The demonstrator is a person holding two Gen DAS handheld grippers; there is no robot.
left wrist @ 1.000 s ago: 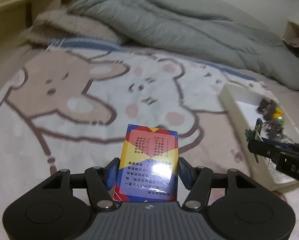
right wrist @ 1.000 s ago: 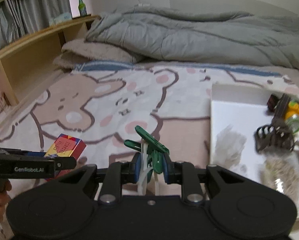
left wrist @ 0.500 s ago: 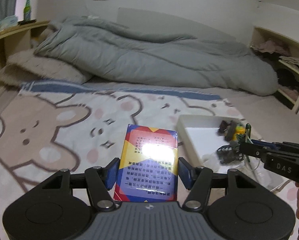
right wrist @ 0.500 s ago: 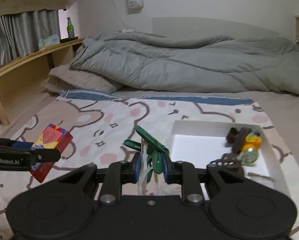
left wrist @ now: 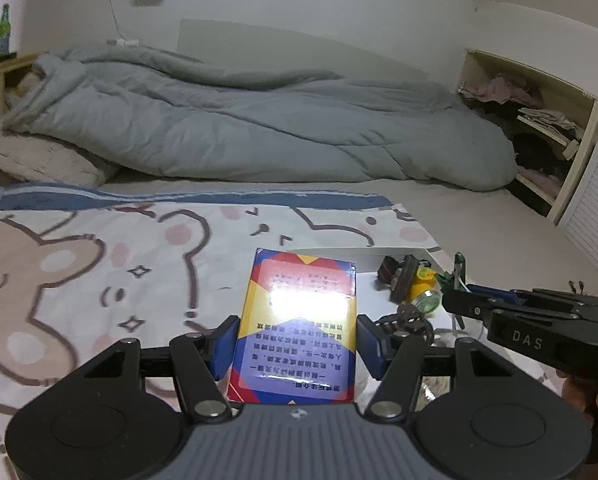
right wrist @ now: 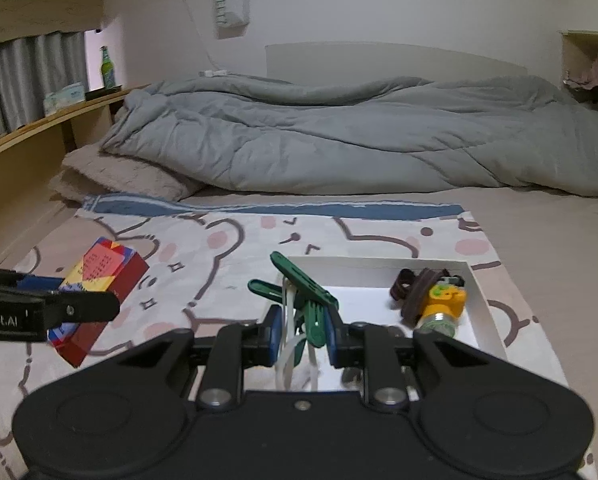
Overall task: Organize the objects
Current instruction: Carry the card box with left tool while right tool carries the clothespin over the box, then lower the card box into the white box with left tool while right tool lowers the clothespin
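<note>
Both tools have risen since the earlier frames and swung toward the white tray (right wrist: 481, 300), so the views now take in more of the grey duvet (right wrist: 339, 140) and the back wall, and the tray sits lower and nearer the middle. Clamped between the blue pads of the left tool (left wrist: 297, 346) is a colourful box (left wrist: 299, 328), red, yellow and blue with printed text, held lengthwise and lifted clear of the bear-print blanket (left wrist: 99, 264); in the right wrist view the same box (right wrist: 99, 292) shows a dark red side and hangs above the blanket to the left of the tray. The right tool (right wrist: 301, 334) is closed narrowly on a bunch of green clips (right wrist: 305, 288) with white plastic ties (right wrist: 287, 340) trailing down from them, and this bunch hangs over the near left corner of the tray. Inside the tray, toward its far right, lie a dark brown hair claw (right wrist: 413, 290) and a yellow bottle-shaped object (right wrist: 443, 306), touching each other. In the left wrist view the right tool (left wrist: 455, 300) reaches in from the right edge above the tray, with a hand (left wrist: 587, 398) behind it. A green bottle (right wrist: 106, 66) stands on the wooden shelf (right wrist: 39, 128) at the left of the bed.
</note>
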